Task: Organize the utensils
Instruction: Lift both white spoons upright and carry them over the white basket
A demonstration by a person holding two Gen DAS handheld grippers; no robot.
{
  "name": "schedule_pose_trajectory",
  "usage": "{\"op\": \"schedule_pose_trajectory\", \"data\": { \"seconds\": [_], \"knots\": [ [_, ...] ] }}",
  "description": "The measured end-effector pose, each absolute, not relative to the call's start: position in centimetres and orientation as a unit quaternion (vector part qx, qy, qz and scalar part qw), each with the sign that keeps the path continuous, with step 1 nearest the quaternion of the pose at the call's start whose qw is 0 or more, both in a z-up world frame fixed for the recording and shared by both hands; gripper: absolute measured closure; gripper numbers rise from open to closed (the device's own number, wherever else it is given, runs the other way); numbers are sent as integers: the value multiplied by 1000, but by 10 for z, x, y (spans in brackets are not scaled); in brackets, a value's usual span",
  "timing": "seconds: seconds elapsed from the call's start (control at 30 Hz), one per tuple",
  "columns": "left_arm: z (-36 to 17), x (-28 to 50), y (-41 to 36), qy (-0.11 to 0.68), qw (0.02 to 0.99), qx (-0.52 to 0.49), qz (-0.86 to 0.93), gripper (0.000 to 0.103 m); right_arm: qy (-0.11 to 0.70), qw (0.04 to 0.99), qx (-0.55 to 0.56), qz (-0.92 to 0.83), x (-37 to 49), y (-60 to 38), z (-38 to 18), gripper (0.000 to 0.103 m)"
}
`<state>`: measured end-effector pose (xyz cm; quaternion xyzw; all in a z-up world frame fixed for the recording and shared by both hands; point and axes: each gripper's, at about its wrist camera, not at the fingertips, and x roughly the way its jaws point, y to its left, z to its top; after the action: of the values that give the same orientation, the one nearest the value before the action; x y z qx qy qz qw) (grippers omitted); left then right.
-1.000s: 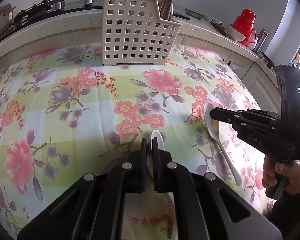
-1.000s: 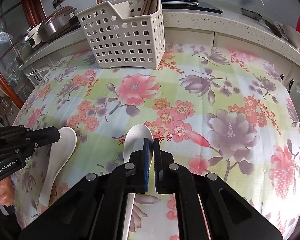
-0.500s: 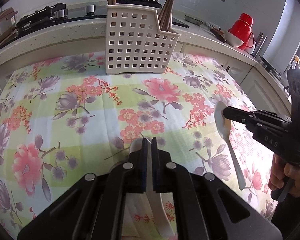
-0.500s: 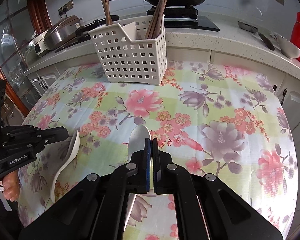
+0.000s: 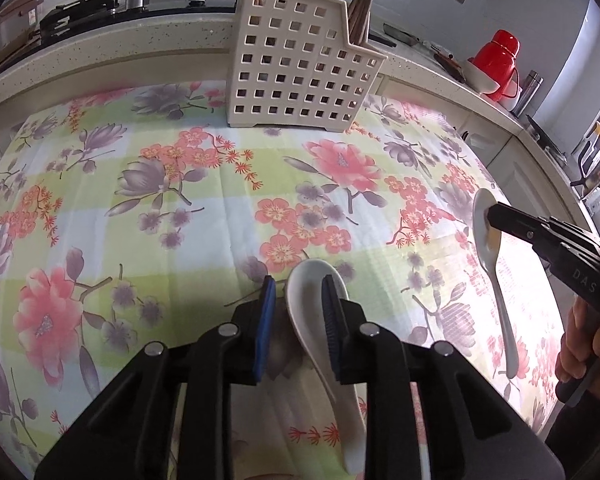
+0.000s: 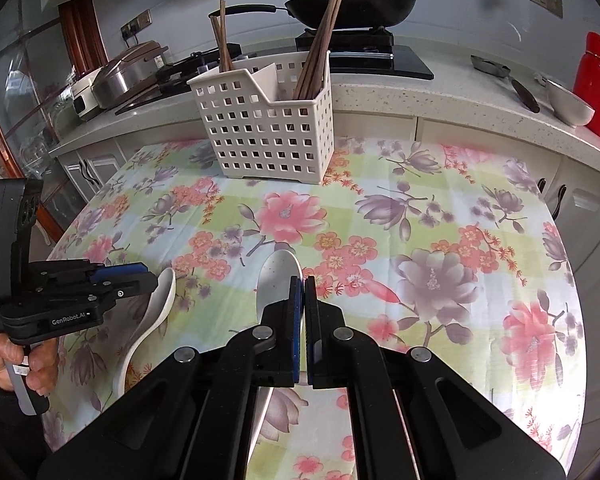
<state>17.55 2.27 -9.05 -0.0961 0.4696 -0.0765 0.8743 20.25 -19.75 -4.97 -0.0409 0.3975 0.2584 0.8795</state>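
two white ceramic soup spoons are in play over a table spread with a flowered cloth (image 6: pixel 440 216), one at each hand-held gripper.

the left gripper (image 5: pixel 298 300) has its blue-padded jaws opening at this moment. the left spoon (image 5: pixel 320 320) sits between them, bowl forward and handle running back under the tool. its right side looks to lean against the right-hand pad, while a clear gap shows between the spoon and the other pad, so the grip no longer pinches it. in the right wrist view this spoon (image 6: pixel 152 320) is tipped on its edge, its handle end down at the cloth and its bowl up against the finger.

the right gripper (image 6: pixel 303 292) has its jaws pressed together on the right spoon (image 6: pixel 278 276), the pads nearly meeting around the thin rim. the bowl juts forward past the fingertips. seen from the left wrist view, that spoon (image 5: pixel 490 248) hangs bowl-up from the black fingers, its long handle slanting down toward the cloth, and a hand (image 5: pixel 584 352) wraps the grip behind it.

at the far side of the table stands a cream perforated utensil basket (image 6: pixel 268 128), well apart from both spoons. brown chopsticks (image 6: pixel 320 40) stand in its right compartment and a couple more at its back left. behind it runs a speckled counter with a black wok (image 6: pixel 352 4) on a burner and a red thermos (image 6: pixel 596 80) off to the right.
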Motion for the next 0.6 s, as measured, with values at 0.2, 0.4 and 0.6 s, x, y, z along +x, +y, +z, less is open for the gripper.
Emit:
{"op": "schedule_pose_trajectory", "data": {
  "seconds": [0.2, 0.4, 0.6],
  "knots": [
    [-103, 184, 24, 485, 864, -107, -85, 85, 401, 878, -40, 258, 203, -196, -53, 101],
    [-97, 184, 18, 484, 865, -97, -93, 99, 401, 878, -40, 259, 204, -195, -53, 101],
    [-63, 172, 15, 447, 889, -71, -71, 99, 387, 884, -37, 261, 199, -197, -39, 101]
  ]
}}
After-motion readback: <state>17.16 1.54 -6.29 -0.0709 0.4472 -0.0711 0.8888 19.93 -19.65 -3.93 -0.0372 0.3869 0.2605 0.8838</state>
